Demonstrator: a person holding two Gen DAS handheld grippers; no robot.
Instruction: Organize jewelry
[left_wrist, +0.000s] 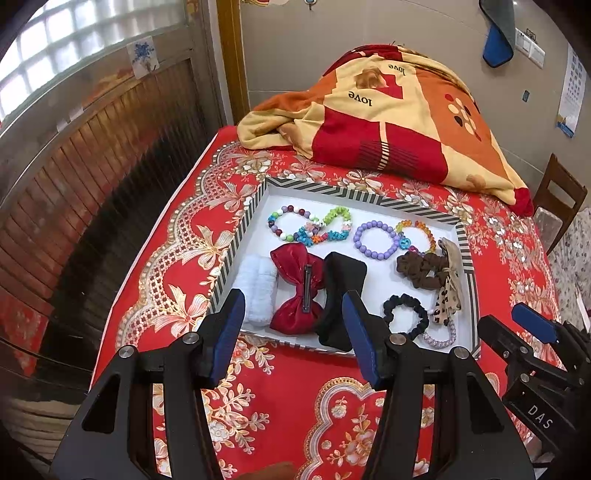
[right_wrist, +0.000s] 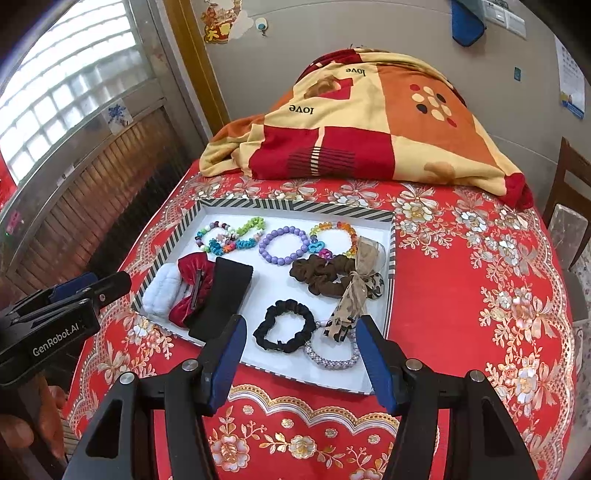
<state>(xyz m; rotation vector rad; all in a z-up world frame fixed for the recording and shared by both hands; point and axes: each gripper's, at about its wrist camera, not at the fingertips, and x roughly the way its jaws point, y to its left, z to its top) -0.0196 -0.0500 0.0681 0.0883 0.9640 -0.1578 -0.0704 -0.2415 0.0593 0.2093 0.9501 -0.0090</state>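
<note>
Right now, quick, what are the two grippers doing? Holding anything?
Left gripper: open, holding nothing, above the tray's near edge.
Right gripper: open, holding nothing, above the tray too.

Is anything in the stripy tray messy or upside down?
A little. The red bow lies face down with its metal clip showing, and partly overlaps the black bow. At the back, the multicolour bracelet and the green-and-blue one are tangled together. Nothing has spilled out of the tray.
</note>
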